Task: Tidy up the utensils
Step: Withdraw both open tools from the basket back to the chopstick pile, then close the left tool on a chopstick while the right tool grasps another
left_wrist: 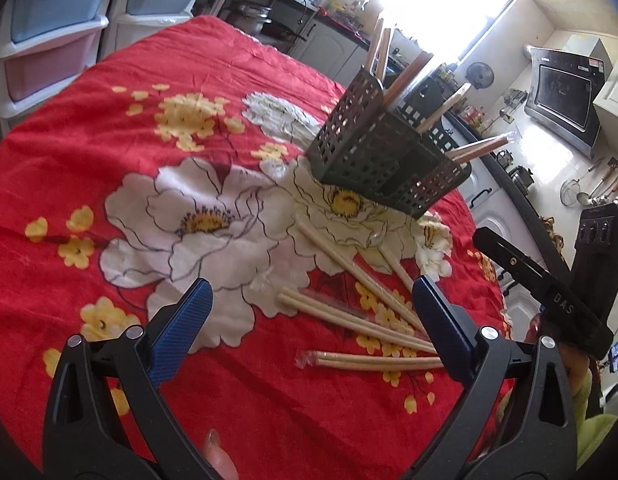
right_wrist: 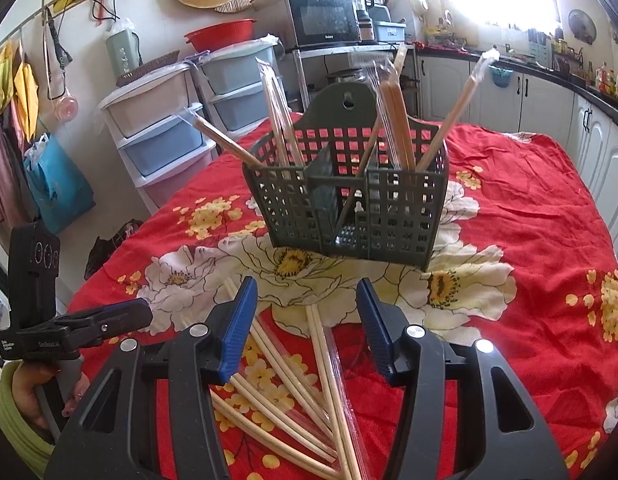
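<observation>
- Pale wooden chopsticks, several in clear sleeves, lay fanned on the cloth just in front of the basket, probably waiting to be sorted into it.
- The dark green slotted basket stood upright, split by dividers; wrapped chopsticks leaned in its left and right compartments.
- The right gripper hung over the loose sticks, fingers spread, holding nothing.
- The left gripper sat left of the basket, also spread and empty.
- Red flowered cloth covered the table.

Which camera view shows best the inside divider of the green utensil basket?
The right wrist view: it faces the green utensil basket squarely, so the divider shows. The left wrist view sees the basket tilted from one corner, divider unclear.
</observation>
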`<state>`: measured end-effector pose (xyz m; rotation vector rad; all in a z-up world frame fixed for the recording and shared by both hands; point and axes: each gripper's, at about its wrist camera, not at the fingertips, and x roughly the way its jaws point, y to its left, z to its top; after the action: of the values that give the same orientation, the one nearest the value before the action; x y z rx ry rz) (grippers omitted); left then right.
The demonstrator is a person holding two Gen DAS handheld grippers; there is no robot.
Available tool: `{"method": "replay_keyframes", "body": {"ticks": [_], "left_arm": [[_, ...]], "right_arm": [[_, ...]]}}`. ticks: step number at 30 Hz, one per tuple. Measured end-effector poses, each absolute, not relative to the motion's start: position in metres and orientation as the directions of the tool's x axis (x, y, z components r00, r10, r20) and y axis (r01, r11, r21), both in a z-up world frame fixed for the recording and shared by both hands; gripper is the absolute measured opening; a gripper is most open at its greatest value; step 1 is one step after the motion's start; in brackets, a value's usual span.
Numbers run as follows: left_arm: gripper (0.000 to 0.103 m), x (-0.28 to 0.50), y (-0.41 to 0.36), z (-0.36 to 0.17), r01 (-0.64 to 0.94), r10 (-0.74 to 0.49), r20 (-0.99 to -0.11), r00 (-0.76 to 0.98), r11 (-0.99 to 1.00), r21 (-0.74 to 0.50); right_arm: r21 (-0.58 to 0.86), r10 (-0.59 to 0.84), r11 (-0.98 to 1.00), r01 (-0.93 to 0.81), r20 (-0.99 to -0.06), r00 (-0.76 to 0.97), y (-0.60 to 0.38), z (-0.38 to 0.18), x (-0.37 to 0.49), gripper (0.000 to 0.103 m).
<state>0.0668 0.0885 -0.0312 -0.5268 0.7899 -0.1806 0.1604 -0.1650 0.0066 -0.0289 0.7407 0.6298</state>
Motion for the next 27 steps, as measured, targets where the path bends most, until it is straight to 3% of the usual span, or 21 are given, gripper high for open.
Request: {"method": "replay_keyframes", "body": {"ticks": [6,19,27], "left_arm": [[0.071,0.070,0.089,-0.045,-0.038,-0.420,-0.634,0.649,0.815,-0.578],[0.055,0.090,0.088,-0.062,-0.046,-0.484,-0.626,0.612,0.768,-0.639],[0.034,0.099,0.093,-0.067,-0.056,-0.481,-0.628,0.611,0.765,-0.641]], "right_arm": [[0.182,0.509,0.821,-0.540,-0.662,0.550,-0.165,-0.002,0.164,0.047],[0.171,0.465,0.833,-0.526,-0.732,0.498,-0.160,-0.028,0.179,0.042],[0.165,0.446,0.824,-0.541,-0.779,0.442,-0.148,-0.045,0.189,0.039]]}}
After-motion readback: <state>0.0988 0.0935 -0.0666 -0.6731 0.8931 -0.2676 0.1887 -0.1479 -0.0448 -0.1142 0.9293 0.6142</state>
